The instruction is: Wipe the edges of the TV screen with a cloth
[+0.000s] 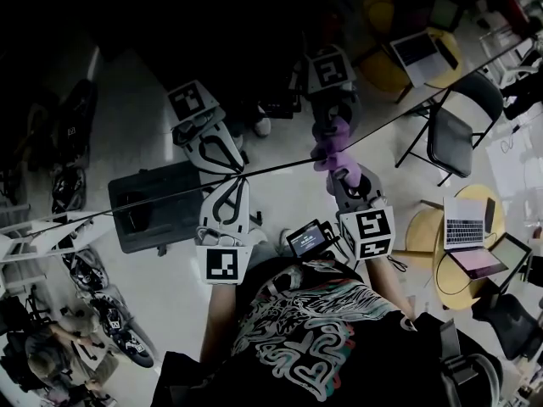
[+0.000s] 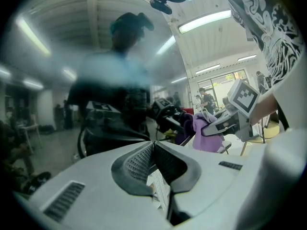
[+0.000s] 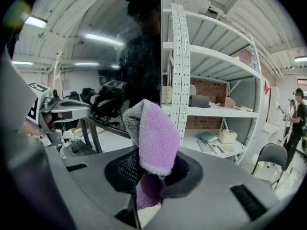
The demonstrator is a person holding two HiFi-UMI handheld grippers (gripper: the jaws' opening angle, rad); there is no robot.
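The TV screen (image 1: 127, 100) is a dark, mirror-like surface, and its edge (image 1: 170, 195) runs as a thin slanted line across the head view. My right gripper (image 1: 344, 172) is shut on a purple and grey cloth (image 1: 333, 147) that presses against that edge. In the right gripper view the cloth (image 3: 156, 138) sticks up out of the right gripper (image 3: 151, 169), right by the screen's border (image 3: 160, 56). My left gripper (image 1: 231, 183) rests its tip at the edge further left, shut and empty. The left gripper view shows its jaws (image 2: 154, 150) closed, with the cloth (image 2: 207, 131) off to the right.
White metal shelving (image 3: 216, 80) stands just beyond the screen. A black folding chair (image 1: 454, 134) and round yellow tables with laptops (image 1: 462, 227) are to the right. A black case (image 1: 157, 206) lies on the floor to the left. A small screen (image 1: 307, 238) hangs at my chest.
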